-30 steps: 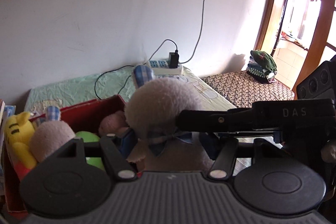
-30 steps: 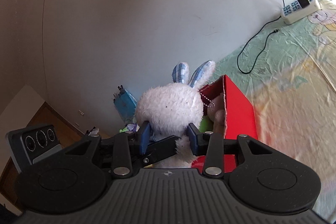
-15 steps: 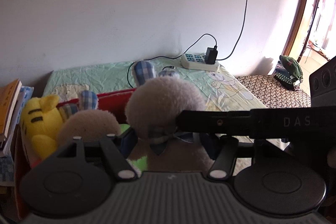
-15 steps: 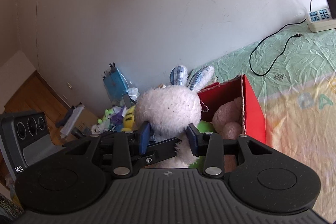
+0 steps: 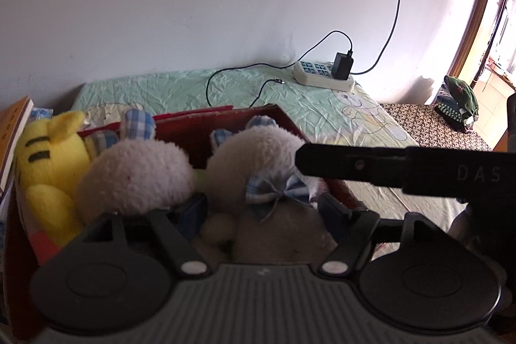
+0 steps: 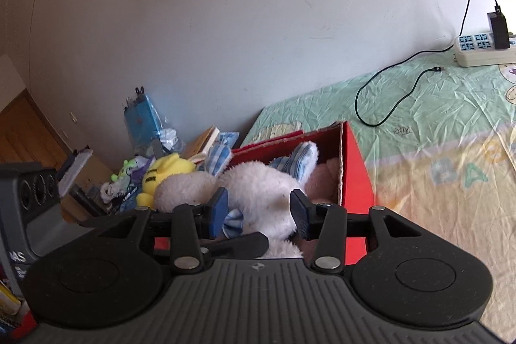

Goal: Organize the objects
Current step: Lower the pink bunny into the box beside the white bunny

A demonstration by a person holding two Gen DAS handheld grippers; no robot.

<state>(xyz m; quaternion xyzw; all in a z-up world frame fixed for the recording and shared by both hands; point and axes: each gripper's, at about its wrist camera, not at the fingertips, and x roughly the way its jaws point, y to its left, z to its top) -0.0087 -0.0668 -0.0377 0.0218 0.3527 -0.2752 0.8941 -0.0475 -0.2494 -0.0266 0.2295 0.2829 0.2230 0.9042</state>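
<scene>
A white plush rabbit (image 5: 254,150) with plaid ears and a blue bow lies in the red box (image 5: 258,113); it also shows in the right wrist view (image 6: 258,189) inside the box (image 6: 353,163). My left gripper (image 5: 262,215) is open around its body. My right gripper (image 6: 258,211) is open, its fingers either side of the rabbit's head. A second white plush (image 5: 135,170) and a yellow tiger plush (image 5: 45,163) sit in the box to the left.
The box stands on a green-sheeted bed (image 5: 322,105). A power strip (image 5: 322,76) with a charger and cable lies by the wall. Books (image 5: 13,131) and clutter (image 6: 145,131) are left of the box. Folded clothes (image 5: 458,105) sit at right.
Both grippers lowered the rabbit into the red box. Both then opened, so the rabbit now rests in the box next to the other plush toys.
</scene>
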